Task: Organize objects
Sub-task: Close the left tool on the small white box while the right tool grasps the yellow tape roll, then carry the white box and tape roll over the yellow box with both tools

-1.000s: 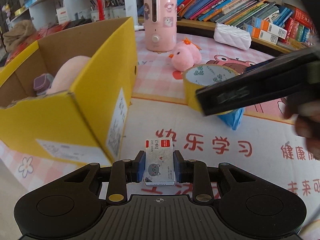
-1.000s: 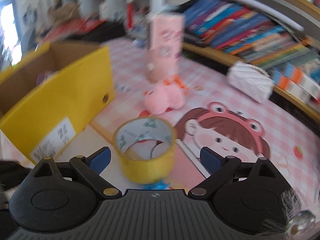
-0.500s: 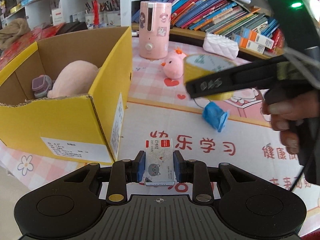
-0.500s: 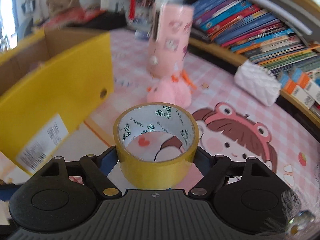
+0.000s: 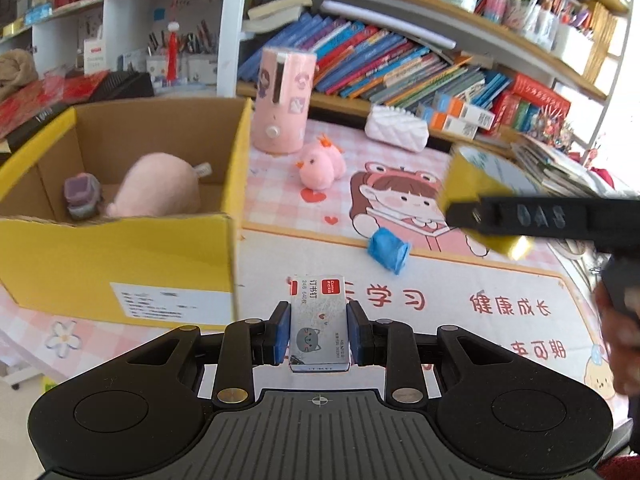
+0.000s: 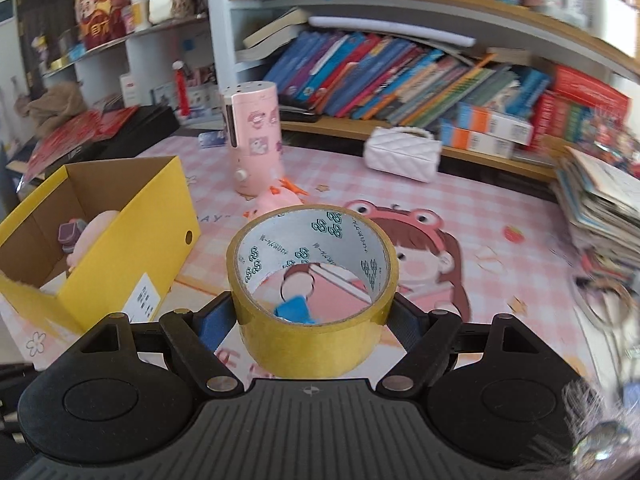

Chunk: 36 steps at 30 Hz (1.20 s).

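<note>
My left gripper point(image 5: 319, 330) is shut on a small staple box point(image 5: 319, 320) with a grey cat print, held above the mat just right of the yellow cardboard box point(image 5: 120, 256). That box holds a pink plush point(image 5: 158, 186) and a small purple item point(image 5: 82, 194). My right gripper point(image 6: 312, 318) is shut on a roll of yellow tape point(image 6: 312, 284), lifted clear of the table. The same tape roll point(image 5: 478, 188) shows at the right of the left wrist view, with a right finger point(image 5: 540, 216) across it. A blue crumpled object point(image 5: 388, 250) lies on the mat.
A pink cylinder point(image 5: 282, 100) and a pink chick plush point(image 5: 322, 166) stand behind the box. A white quilted pouch point(image 6: 404, 154) lies by the bookshelf point(image 6: 400, 80). A stack of books point(image 6: 600, 208) sits at the right edge. The yellow box point(image 6: 128, 248) is at my right gripper's left.
The right gripper closed on the tape roll and lifted it up off the mat, uncovering the blue object. The left gripper rose with the staple box.
</note>
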Tool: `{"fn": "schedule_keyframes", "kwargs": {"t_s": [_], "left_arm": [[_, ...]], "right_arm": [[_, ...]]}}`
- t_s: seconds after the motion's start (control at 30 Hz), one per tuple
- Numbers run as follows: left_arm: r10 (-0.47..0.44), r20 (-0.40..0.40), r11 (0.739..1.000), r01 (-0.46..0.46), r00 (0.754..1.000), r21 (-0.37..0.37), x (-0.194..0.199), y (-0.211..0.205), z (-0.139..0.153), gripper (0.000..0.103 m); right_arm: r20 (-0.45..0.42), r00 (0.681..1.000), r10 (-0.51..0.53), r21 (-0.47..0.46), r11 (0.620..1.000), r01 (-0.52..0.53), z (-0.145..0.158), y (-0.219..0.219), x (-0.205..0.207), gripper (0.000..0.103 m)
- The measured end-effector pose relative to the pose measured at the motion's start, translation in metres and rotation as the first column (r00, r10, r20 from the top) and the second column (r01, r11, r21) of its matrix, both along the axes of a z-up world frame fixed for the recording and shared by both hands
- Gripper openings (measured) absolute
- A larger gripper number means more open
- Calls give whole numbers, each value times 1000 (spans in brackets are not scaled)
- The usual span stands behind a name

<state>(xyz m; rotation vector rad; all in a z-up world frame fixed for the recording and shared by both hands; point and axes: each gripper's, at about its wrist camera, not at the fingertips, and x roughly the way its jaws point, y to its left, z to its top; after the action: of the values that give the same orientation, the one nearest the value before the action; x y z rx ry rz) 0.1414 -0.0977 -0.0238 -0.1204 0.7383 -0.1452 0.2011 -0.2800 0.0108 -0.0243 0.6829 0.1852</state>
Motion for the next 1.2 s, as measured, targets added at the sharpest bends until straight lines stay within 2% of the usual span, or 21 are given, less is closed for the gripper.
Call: {"fn": "schedule_keyframes", "kwargs": {"t_s": [0.17, 0.27, 0.63, 0.87, 1.2], "left_arm": [[6, 44, 1000, -6, 999, 9, -22, 28, 11, 28], [17, 43, 1000, -17, 999, 6, -38, 49, 12, 28], [79, 11, 997, -79, 997, -6, -91, 122, 8, 28], [78, 7, 997, -78, 997, 6, -119, 147, 6, 28], [90, 10, 996, -90, 996, 25, -151, 175, 5, 28]], "right_arm": [[-22, 998, -64, 21, 998, 64, -3, 14, -43, 79], [-50, 996, -77, 22, 997, 79, -10, 32, -63, 79], [-119, 993, 11, -5, 1000, -12, -22, 113, -119, 79], [-144, 987, 71, 6, 997, -71, -28, 150, -151, 79], [-171, 981, 89, 23, 996, -87, -37, 183, -181, 79]]}}
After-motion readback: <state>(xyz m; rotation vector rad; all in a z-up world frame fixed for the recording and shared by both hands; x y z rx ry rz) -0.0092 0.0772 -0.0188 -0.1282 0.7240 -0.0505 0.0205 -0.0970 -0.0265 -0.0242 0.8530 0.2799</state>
